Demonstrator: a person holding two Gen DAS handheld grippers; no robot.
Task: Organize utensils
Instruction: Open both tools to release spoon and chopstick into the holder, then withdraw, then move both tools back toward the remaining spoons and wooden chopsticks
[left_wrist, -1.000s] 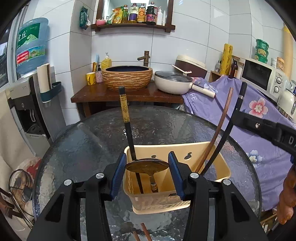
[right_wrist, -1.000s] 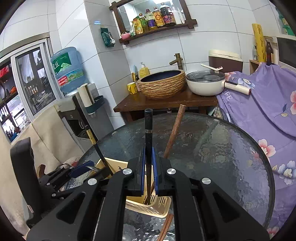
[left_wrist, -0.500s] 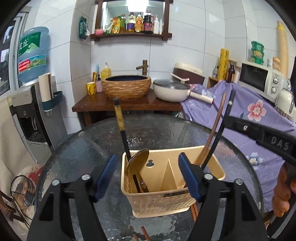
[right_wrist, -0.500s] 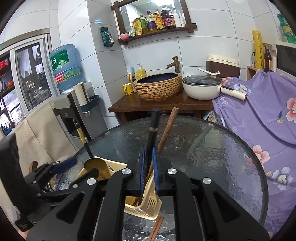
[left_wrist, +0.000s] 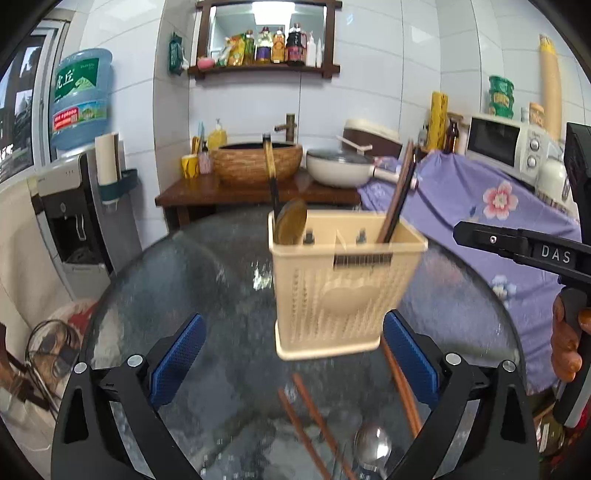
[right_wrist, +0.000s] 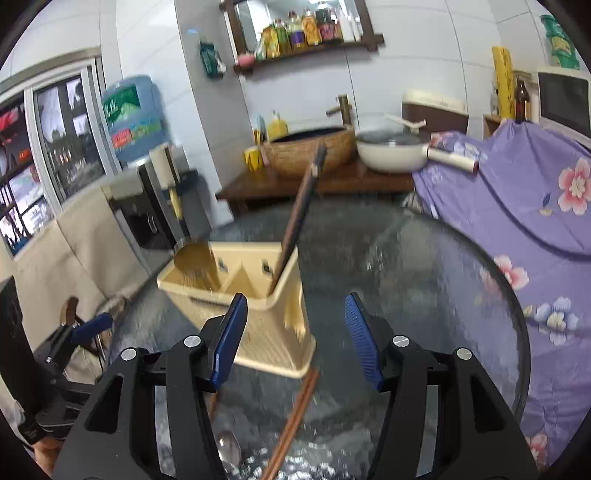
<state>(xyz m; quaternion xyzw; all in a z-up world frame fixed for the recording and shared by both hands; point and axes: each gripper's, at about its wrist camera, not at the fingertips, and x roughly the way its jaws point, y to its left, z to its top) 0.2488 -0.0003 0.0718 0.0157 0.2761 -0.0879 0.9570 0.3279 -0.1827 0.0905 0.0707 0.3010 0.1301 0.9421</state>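
A cream plastic utensil holder stands on the round glass table; it also shows in the right wrist view. Its left compartment holds a brass spoon and a black-and-gold utensil. Its right compartment holds a brown chopstick and a black one. Brown chopsticks and a silver spoon lie on the glass in front of the holder. My left gripper is open and empty, just in front of the holder. My right gripper is open and empty, beside the holder's right end.
Behind the table a wooden stand carries a woven basin and a white pan. A purple flowered cloth covers furniture at the right, with a microwave on it. A water dispenser stands at the left.
My left gripper let go of the brass spoon, which now rests in the holder, and drew back. My right gripper opened, released the black chopstick into the holder, and drew back.
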